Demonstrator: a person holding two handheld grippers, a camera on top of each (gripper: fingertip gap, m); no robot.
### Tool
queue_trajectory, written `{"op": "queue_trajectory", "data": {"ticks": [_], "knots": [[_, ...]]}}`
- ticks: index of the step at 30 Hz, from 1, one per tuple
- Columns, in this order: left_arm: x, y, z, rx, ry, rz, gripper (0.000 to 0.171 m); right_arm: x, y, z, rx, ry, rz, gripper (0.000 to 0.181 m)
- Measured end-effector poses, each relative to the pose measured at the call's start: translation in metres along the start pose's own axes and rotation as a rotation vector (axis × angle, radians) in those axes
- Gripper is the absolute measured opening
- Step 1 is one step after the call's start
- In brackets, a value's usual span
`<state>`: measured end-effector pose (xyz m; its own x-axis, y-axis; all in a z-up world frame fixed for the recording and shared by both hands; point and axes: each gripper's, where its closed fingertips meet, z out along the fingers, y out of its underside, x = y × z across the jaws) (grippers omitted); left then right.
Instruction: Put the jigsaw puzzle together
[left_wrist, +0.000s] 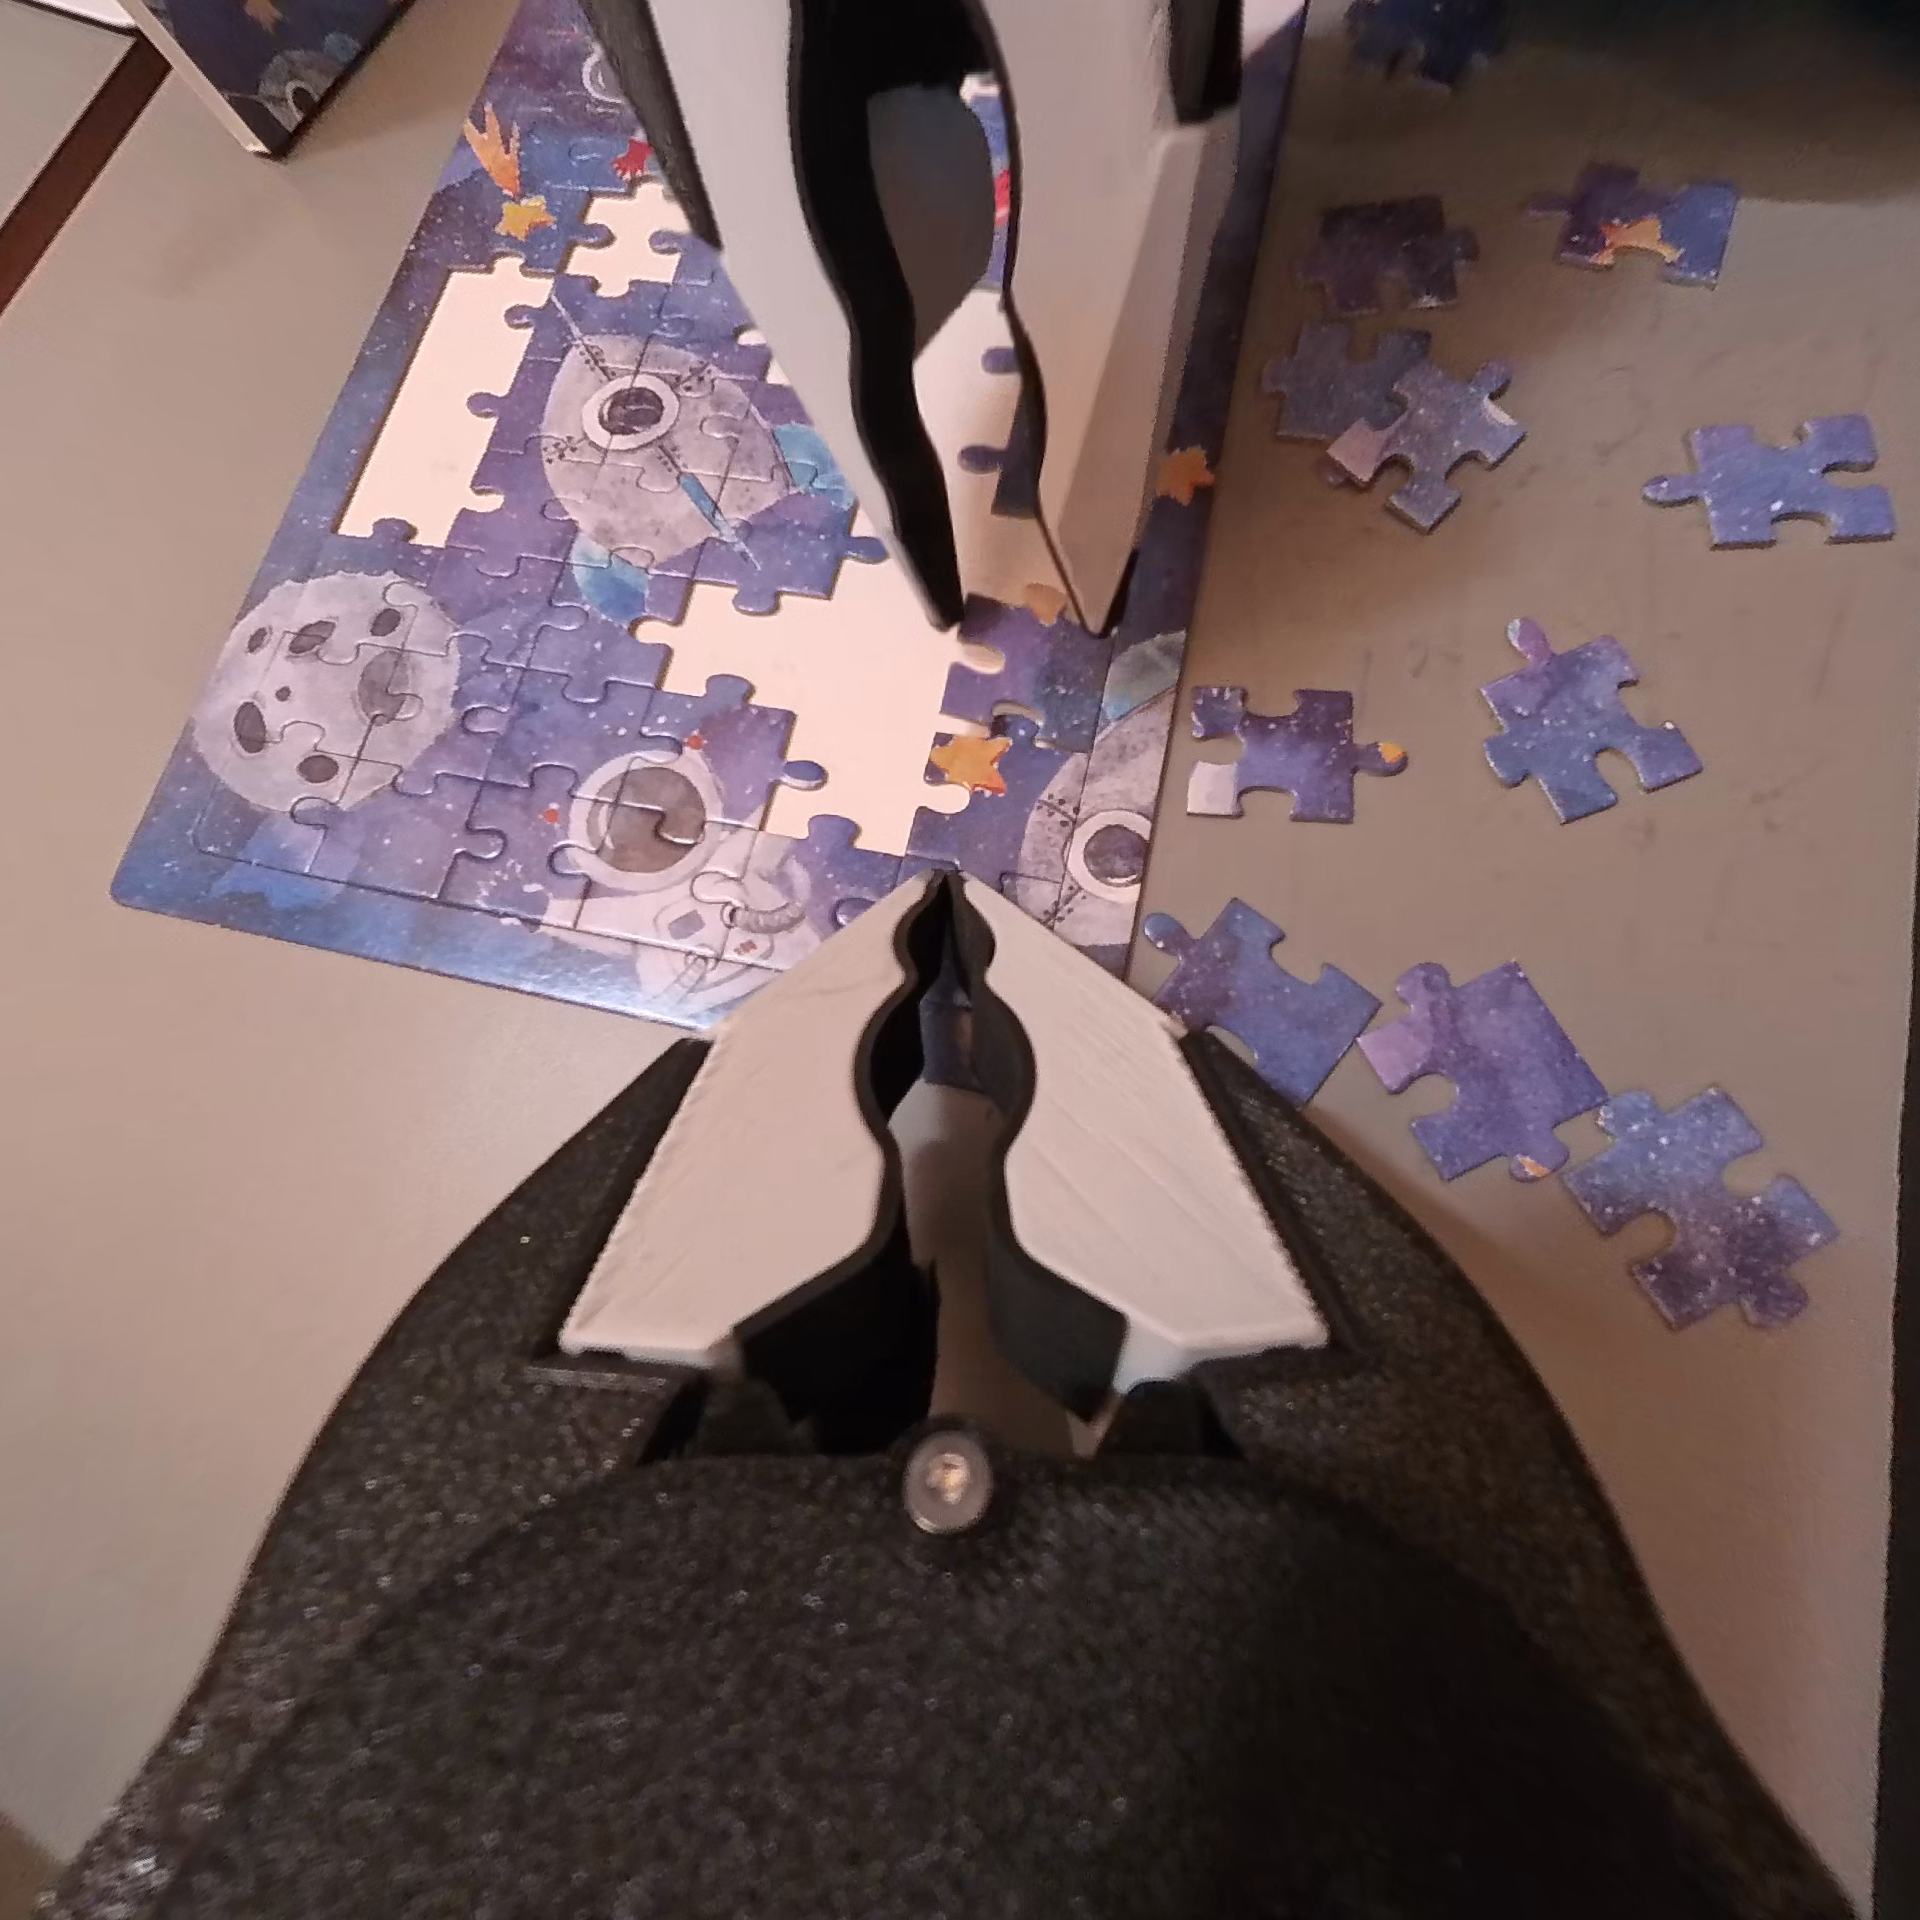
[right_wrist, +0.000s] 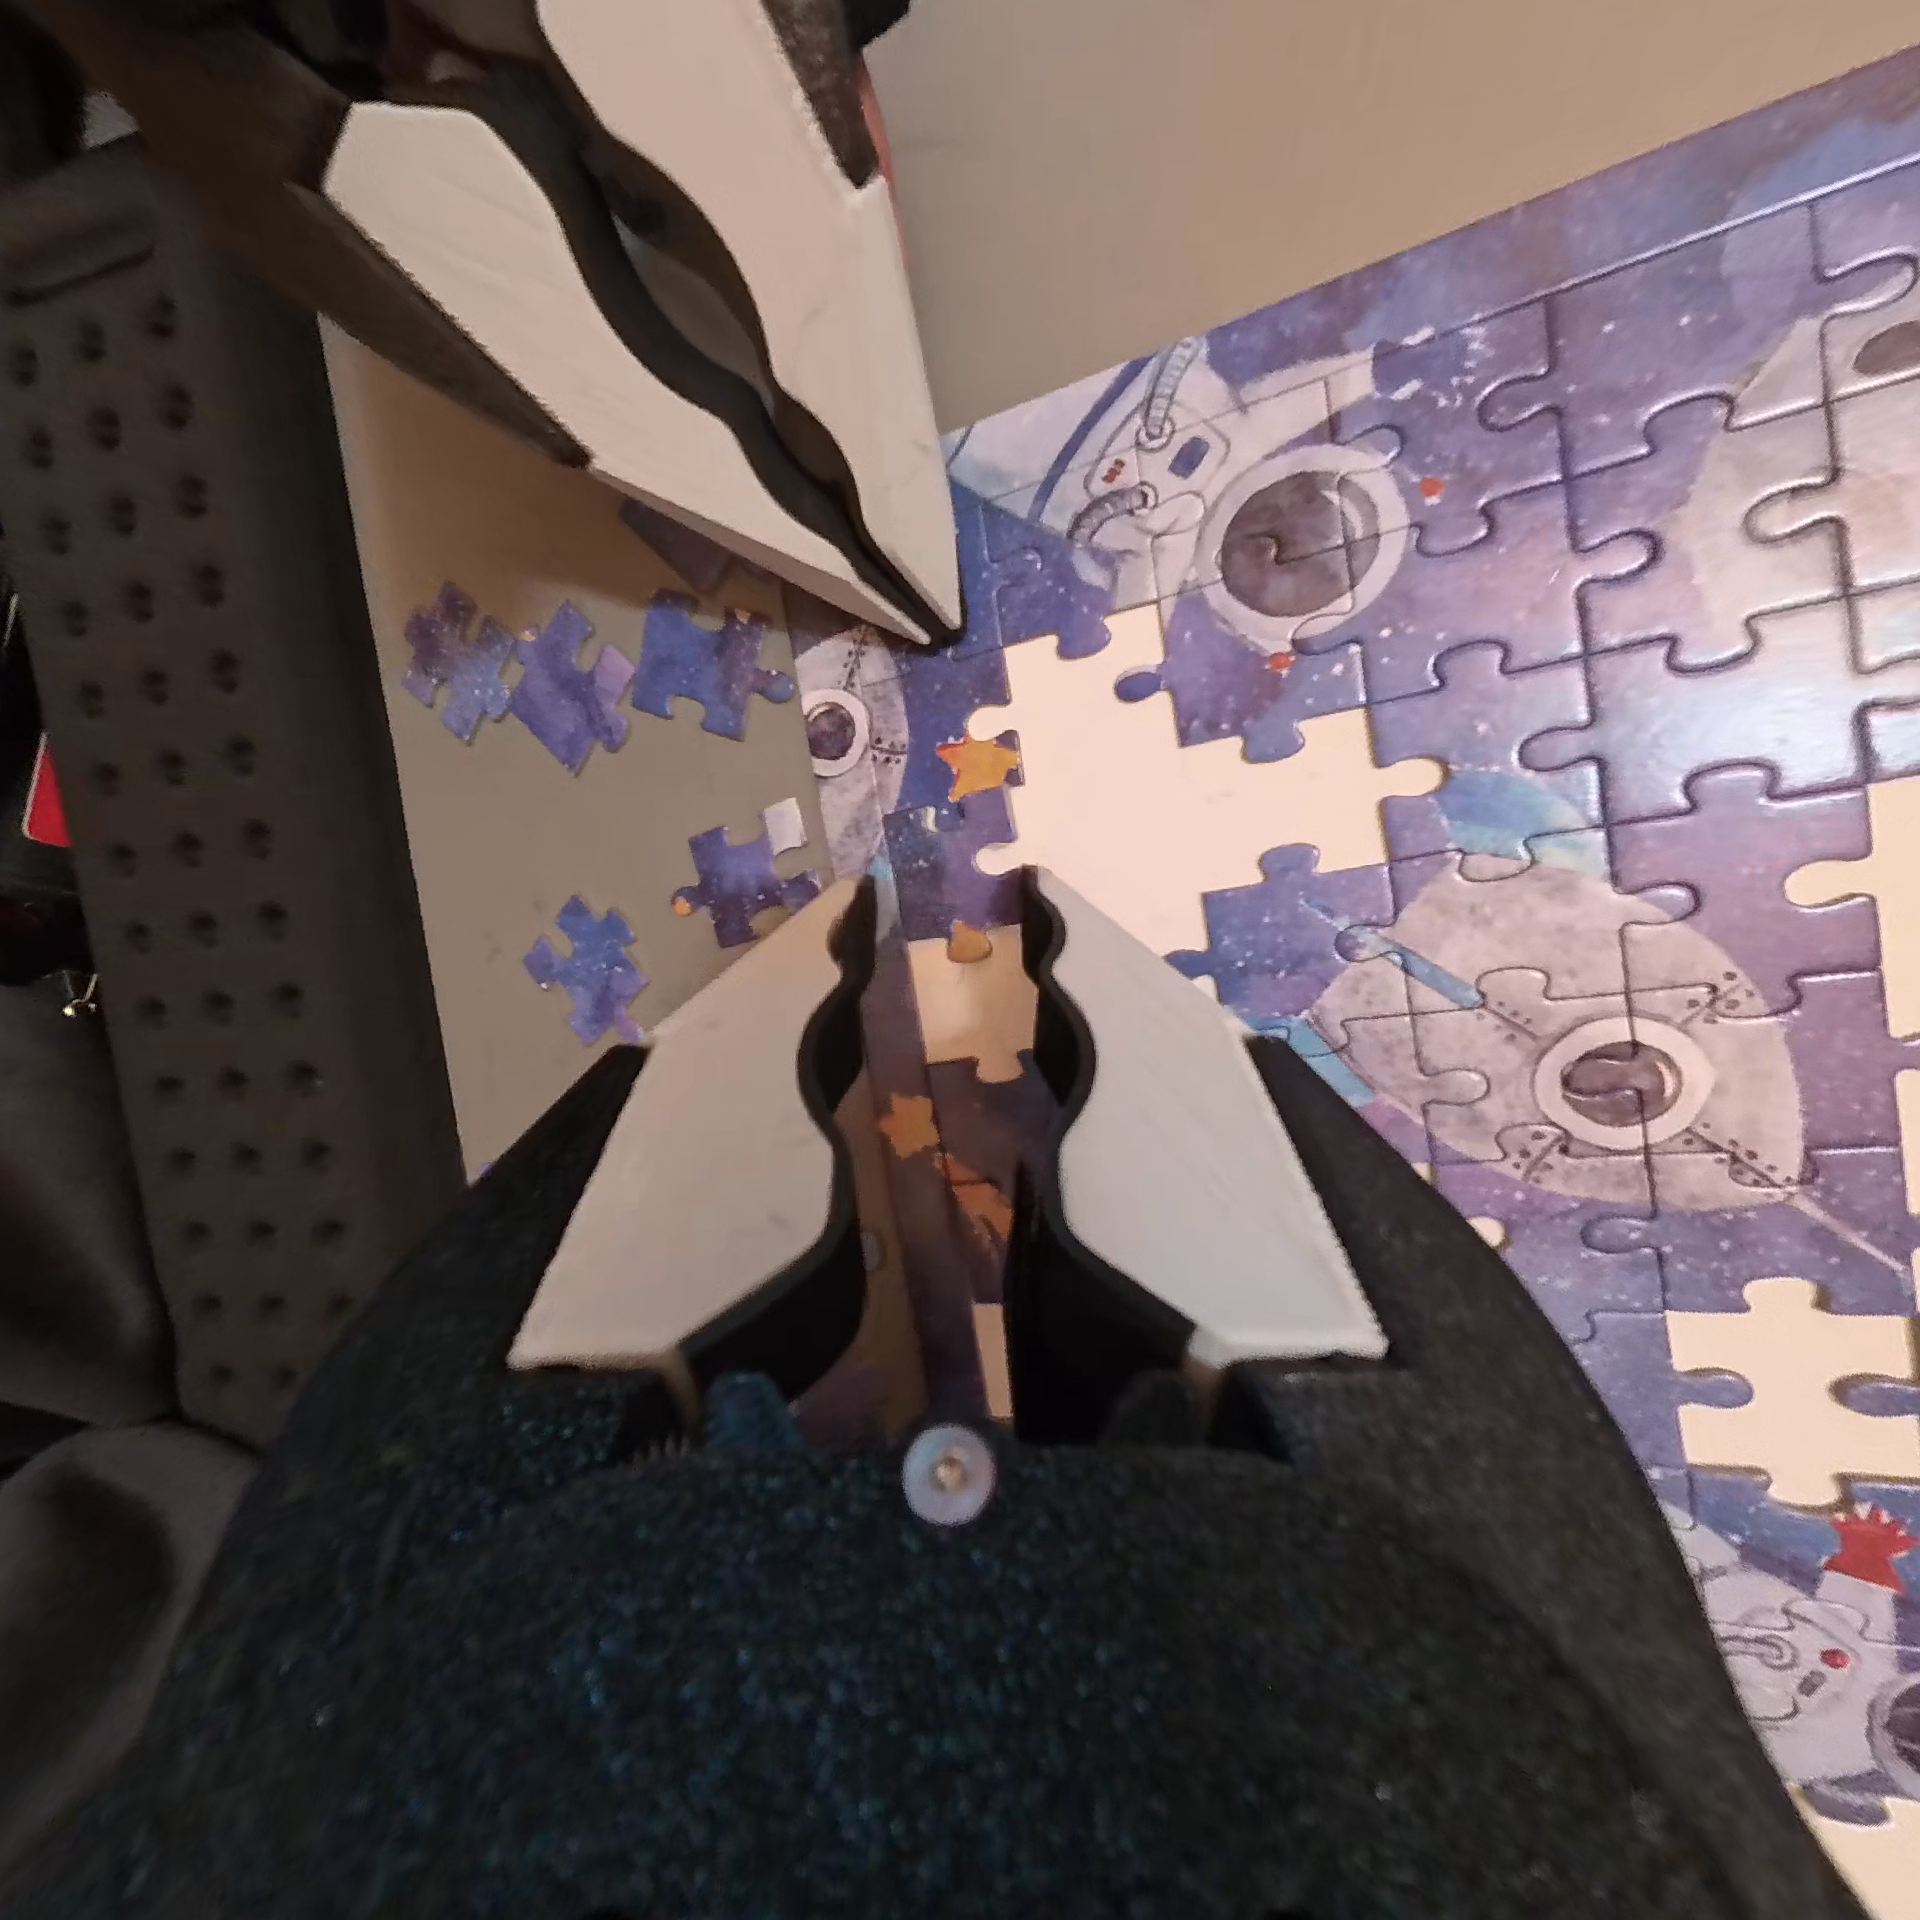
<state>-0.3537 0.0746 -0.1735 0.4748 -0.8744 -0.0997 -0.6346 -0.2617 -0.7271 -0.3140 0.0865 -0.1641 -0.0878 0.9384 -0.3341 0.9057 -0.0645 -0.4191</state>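
The puzzle (left_wrist: 436, 644) is mostly built, with white gaps left and loose pieces (left_wrist: 1579, 727) right; the left gripper (left_wrist: 945, 883) is closed and empty, the right gripper (right_wrist: 951, 883) parted around a placed piece.

both wrist views close above the table (left_wrist: 260, 1143), facing opposite ways, sharing the puzzle (left_wrist: 499, 665)

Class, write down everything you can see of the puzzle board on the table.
The puzzle board lies flat on the grey table. It looks like thin card, printed with a purple-blue space scene: grey cratered moons, an astronaut, orange stars. Most pieces are fitted; several white gaps remain, the largest near the middle. The left gripper, shut, has its tip at the near edge, and the right gripper, open, has its fingertips at the big gap's edge. Loose pieces lie beside it.
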Motion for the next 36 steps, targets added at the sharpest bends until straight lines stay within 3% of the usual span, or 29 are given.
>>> {"op": "queue_trajectory", "data": {"ticks": [8, 12, 14, 20, 25, 29, 33, 34, 36], "knots": [[0.0, 0.0, 0.0, 0.0, 0.002, -0.002, 0.0, -0.013, -0.004, -0.012, 0.052, -0.067, -0.015, 0.022], [0.0, 0.0, 0.0, 0.0, 0.001, -0.001, 0.0, -0.004, -0.003, -0.009, 0.034, -0.003, -0.035, 0.017], [0.0, 0.0, 0.0, 0.0, 0.001, 0.0, 0.0, -0.002, -0.005, -0.011, 0.047, 0.029, -0.072, 0.0], [0.0, 0.0, -0.001, 0.0, 0.0, 0.001, 0.0, -0.02, -0.003, -0.013, 0.043, -0.087, -0.062, 0.0], [0.0, 0.0, -0.001, 0.0, 0.007, -0.013, 0.001, -0.019, -0.004, -0.016, 0.042, -0.048, -0.091, 0.0], [0.009, -0.009, -0.006, 0.046, 0.085, -0.061, 0.02, -0.032, -0.015, -0.026, 0.104, -0.098, -0.106, 0.0], [0.01, -0.01, -0.008, 0.052, 0.104, -0.061, 0.021, -0.012, -0.001, -0.023, 0.04, -0.019, -0.048, 0.0], [0.008, -0.007, -0.007, 0.032, 0.083, -0.041, 0.021, -0.006, 0.004, -0.021, 0.022, 0.016, -0.048, 0.002], [0.005, 0.0, -0.005, -0.002, 0.051, -0.004, 0.021, 0.0, 0.007, -0.018, 0.002, 0.08, -0.08, 0.031]]}}
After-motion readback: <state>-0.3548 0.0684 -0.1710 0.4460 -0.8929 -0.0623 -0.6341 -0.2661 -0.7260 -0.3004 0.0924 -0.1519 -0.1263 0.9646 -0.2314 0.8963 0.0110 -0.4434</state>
